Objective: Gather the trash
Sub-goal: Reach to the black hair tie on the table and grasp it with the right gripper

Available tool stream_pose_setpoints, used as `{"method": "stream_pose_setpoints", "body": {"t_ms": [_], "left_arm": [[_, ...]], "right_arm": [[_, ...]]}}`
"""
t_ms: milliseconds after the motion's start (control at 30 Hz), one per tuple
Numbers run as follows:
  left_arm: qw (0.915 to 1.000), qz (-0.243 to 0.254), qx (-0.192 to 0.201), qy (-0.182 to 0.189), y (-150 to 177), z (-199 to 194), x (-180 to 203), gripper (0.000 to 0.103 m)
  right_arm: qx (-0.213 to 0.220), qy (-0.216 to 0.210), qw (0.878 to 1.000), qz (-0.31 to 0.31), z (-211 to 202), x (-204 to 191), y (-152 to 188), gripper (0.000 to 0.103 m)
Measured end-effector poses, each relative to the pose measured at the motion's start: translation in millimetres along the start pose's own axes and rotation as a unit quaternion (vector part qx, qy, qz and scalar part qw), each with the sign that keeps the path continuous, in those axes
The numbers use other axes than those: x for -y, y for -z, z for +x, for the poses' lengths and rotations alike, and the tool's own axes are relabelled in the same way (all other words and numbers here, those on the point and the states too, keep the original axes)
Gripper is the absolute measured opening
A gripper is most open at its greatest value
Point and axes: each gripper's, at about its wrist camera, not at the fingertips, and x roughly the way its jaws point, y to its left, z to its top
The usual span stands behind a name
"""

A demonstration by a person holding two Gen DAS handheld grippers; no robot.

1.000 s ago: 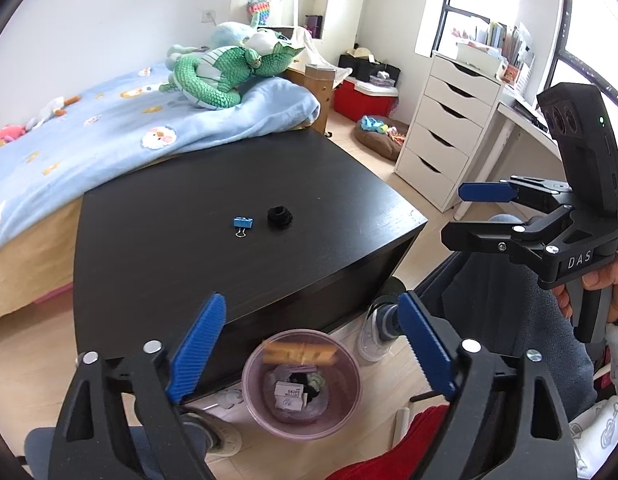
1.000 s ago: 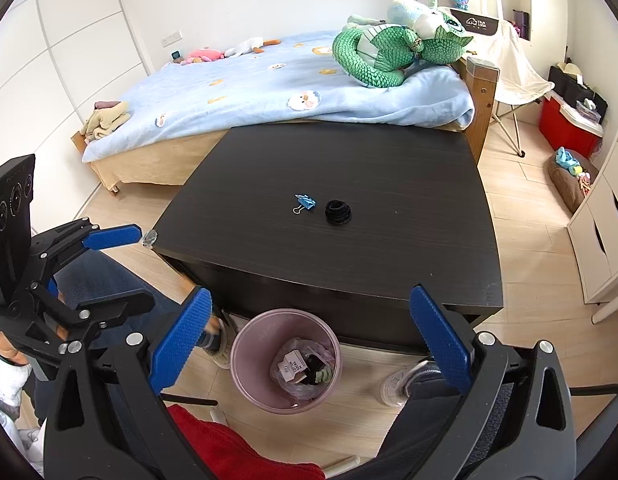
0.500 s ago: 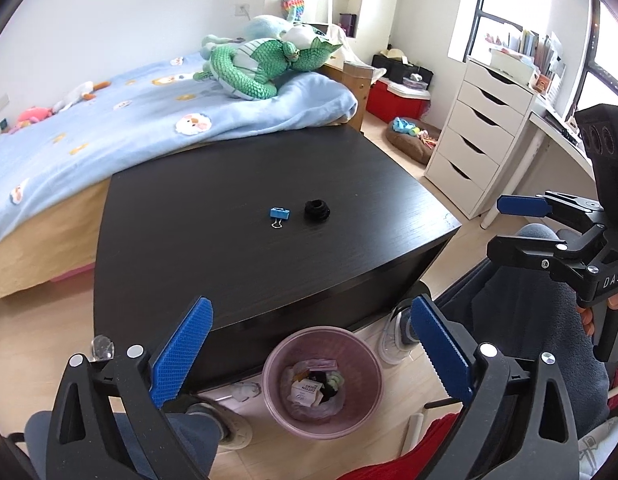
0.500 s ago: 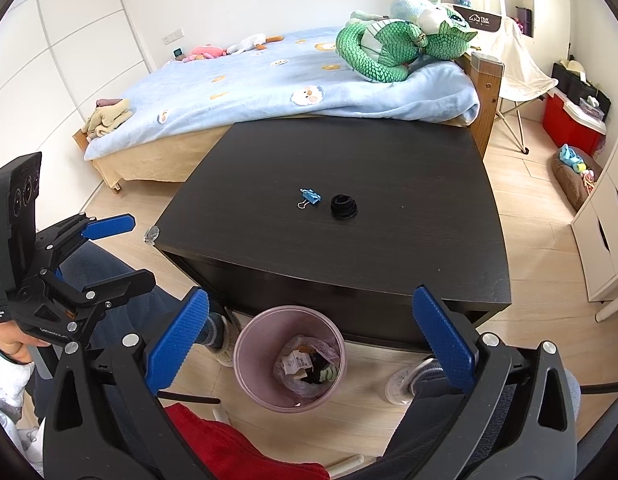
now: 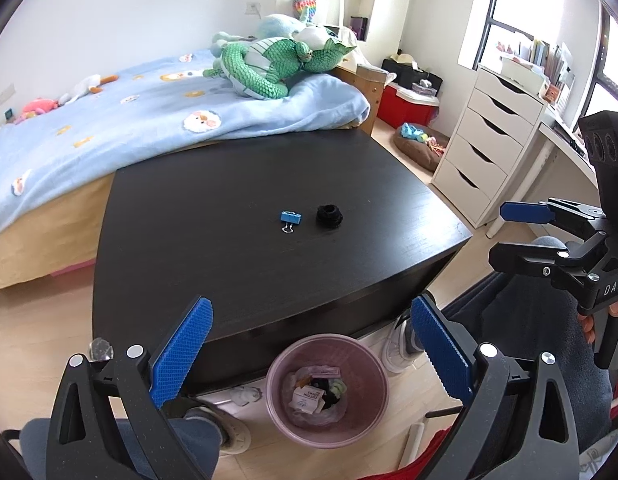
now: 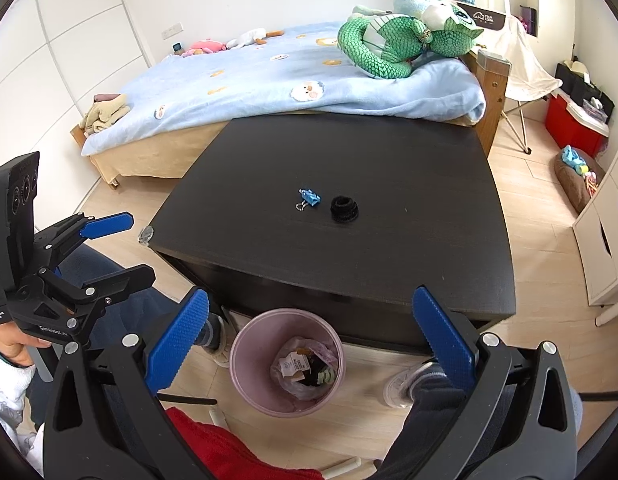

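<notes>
A pink waste bin (image 5: 328,388) (image 6: 287,361) stands on the floor in front of the black table (image 5: 229,248) (image 6: 389,248), with paper scraps and wrappers inside. A blue binder clip (image 5: 289,218) (image 6: 309,197) and a black hair tie (image 5: 329,216) (image 6: 344,208) lie mid-table. My left gripper (image 5: 311,344) (image 6: 105,248) is open and empty above the bin. My right gripper (image 6: 309,332) (image 5: 521,236) is open and empty, also above the bin.
A bed with a blue blanket (image 5: 109,120) and a green plush dragon (image 5: 269,64) stands behind the table. A white drawer unit (image 5: 489,152) is at the right. The person's legs and shoes (image 5: 401,344) are beside the bin.
A yellowish piece that was falling over the bin one second ago now lies inside it. The left gripper has risen and pulled back; the right has barely moved.
</notes>
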Motion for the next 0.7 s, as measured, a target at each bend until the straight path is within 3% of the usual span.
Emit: {"method": "stream_pose_setpoints", "body": {"t_ms": [400, 700], "left_arm": [[0.9998, -0.002, 0.008, -0.018, -20, 17, -23, 0.095], [0.9997, 0.007, 0.006, -0.025, -31, 32, -30, 0.096]], "right_arm": [[-0.028, 0.008, 0.999, -0.040, 50, 6, -50, 0.100], [-0.078, 0.020, 0.994, -0.081, 107, 6, -88, 0.100]]}}
